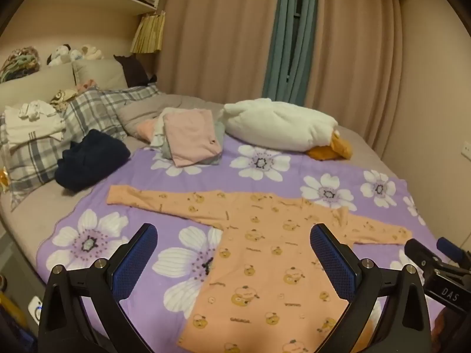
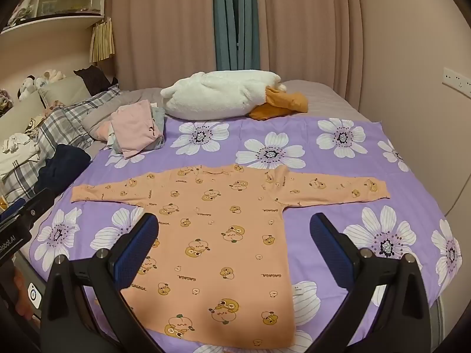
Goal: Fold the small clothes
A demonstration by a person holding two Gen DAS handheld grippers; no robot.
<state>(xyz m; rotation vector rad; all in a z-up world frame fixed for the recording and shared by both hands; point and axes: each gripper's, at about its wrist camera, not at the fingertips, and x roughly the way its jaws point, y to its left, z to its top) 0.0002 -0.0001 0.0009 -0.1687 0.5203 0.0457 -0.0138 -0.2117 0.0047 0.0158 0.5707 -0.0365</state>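
A small orange long-sleeved shirt (image 1: 265,253) (image 2: 223,229) with cartoon prints lies flat on a purple flowered cloth (image 1: 97,235) (image 2: 338,153), both sleeves spread sideways. My left gripper (image 1: 232,232) hovers above the shirt's near half, open wide, nothing between its blue pads. My right gripper (image 2: 234,223) also hangs open over the shirt's body, its fingers empty. The right gripper's tip (image 1: 435,253) shows at the right edge of the left wrist view. The left gripper's body (image 2: 17,220) shows at the left edge of the right wrist view.
A pile of folded clothes with a pink piece on top (image 1: 191,135) (image 2: 135,129) sits behind the shirt. A white plush duck (image 1: 282,126) (image 2: 229,97) lies at the back. A dark blue garment (image 1: 91,158) (image 2: 61,167) and plaid pillows (image 1: 73,120) lie left. Curtains (image 2: 294,29) hang behind the bed.
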